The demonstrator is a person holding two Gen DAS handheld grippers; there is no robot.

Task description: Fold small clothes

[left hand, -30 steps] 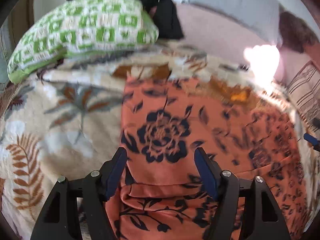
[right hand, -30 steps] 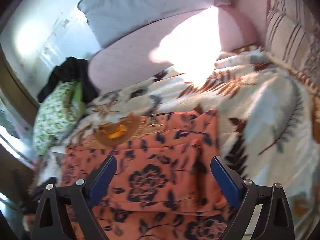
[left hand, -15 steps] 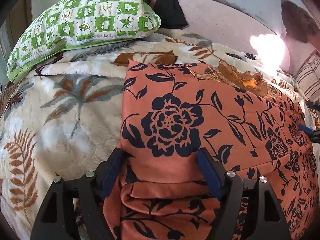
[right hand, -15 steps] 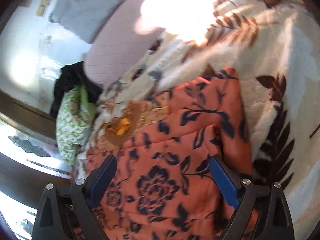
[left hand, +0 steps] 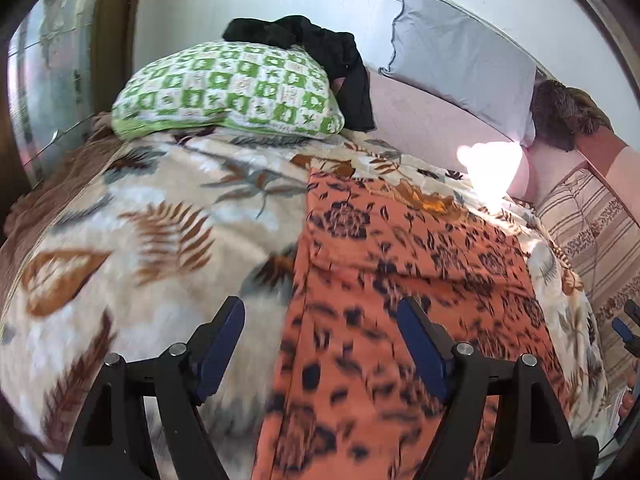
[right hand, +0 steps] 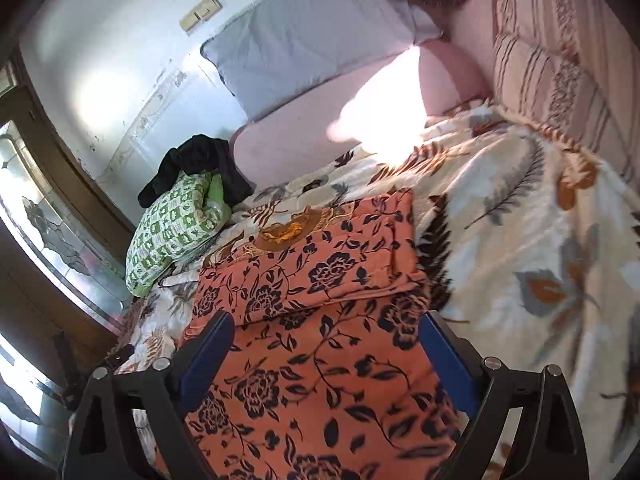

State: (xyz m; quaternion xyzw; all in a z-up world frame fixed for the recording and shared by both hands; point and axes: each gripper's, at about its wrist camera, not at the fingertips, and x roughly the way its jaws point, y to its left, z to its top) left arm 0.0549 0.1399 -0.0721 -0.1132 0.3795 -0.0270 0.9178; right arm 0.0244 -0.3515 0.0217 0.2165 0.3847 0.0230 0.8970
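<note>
An orange floral garment point(right hand: 320, 320) lies spread on a leaf-print blanket point(right hand: 540, 240) covering the bed, its far portion already doubled over the near one. Both the left gripper point(left hand: 320, 344) and the right gripper point(right hand: 326, 352) hover above the cloth with fingers spread wide, gripping nothing. The fold appears to be between steps; the next move likely calls for lowering onto an edge of the garment, pinching it and carrying it across. A green checked pillow point(left hand: 228, 88) with a black garment point(left hand: 320, 52) draped on it sits at the head, beside a grey pillow point(right hand: 320, 40) and a striped cushion point(right hand: 560, 80) along the wall.
</note>
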